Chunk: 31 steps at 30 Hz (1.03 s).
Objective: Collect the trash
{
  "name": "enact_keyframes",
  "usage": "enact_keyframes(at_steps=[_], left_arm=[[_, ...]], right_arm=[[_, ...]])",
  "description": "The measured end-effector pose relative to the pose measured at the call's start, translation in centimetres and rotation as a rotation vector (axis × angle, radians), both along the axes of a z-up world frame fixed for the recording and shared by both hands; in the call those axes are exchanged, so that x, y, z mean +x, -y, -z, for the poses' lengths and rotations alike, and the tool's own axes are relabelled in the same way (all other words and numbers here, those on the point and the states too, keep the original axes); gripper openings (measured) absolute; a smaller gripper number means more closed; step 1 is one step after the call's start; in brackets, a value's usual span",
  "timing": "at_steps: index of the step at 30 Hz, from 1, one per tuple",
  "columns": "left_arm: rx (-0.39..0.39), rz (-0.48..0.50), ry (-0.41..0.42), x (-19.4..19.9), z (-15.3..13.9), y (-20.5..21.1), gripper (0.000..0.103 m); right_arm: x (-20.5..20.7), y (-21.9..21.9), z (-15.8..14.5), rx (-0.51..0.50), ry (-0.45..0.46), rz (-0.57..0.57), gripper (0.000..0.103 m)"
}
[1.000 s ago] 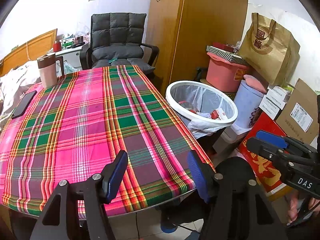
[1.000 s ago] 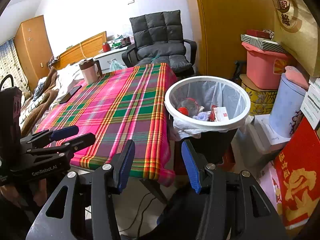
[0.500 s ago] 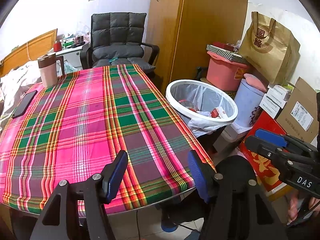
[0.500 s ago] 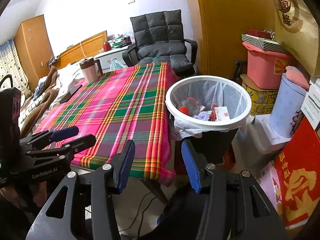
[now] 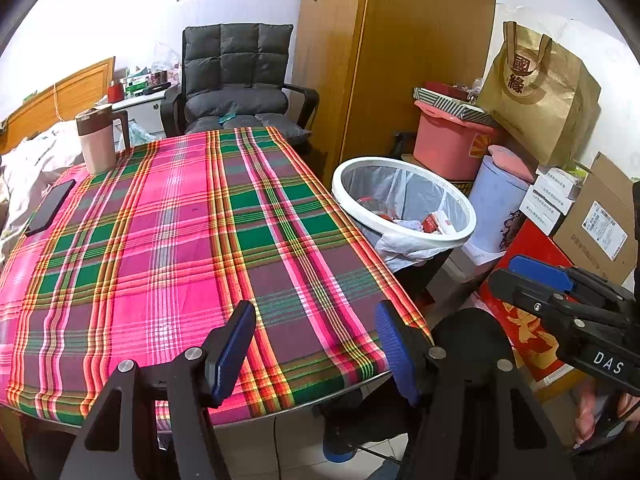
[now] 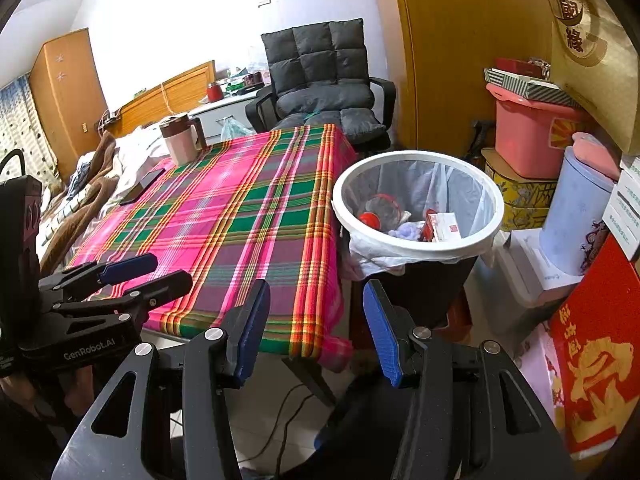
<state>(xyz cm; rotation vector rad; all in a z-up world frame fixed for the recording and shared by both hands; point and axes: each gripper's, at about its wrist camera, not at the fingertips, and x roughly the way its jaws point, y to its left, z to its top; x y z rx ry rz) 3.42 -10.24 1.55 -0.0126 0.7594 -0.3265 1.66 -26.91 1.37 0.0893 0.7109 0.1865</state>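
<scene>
Beside the bin (image 6: 418, 196), nothing had shifted within the second: both the left gripper (image 5: 316, 350) and right gripper (image 6: 316, 326) hung released, empty; collecting looked finished.

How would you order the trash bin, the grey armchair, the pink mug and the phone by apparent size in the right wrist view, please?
1. Trash bin, though it sits nearest the camera.
2. Grey armchair, which is farther back, so its lower rank may only reflect distance.
3. Pink mug.
4. Phone, close to the mug, so unsure.

black gripper (image 5: 316, 350), blue pads (image 5: 234, 354), silver screws.
</scene>
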Motion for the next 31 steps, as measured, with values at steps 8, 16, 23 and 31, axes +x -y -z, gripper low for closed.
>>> enact_keyframes(at_steps=[8, 16, 23, 31], left_arm=[[-0.002, 0.002, -0.006, -0.05, 0.07, 0.05, 0.062], [-0.008, 0.005, -0.020, 0.06, 0.18, -0.03, 0.062], [-0.018, 0.002, -0.029, 0.05, 0.32, -0.11, 0.062], [-0.009, -0.002, -0.021, 0.02, 0.22, -0.04, 0.062]], right_arm=[[0.02, -0.02, 0.00, -0.001, 0.000, 0.000, 0.051], [0.04, 0.00, -0.02, -0.002, 0.000, -0.001, 0.051], [0.02, -0.06, -0.04, -0.002, 0.001, 0.001, 0.051], [0.06, -0.01, -0.05, -0.002, 0.000, 0.000, 0.051]])
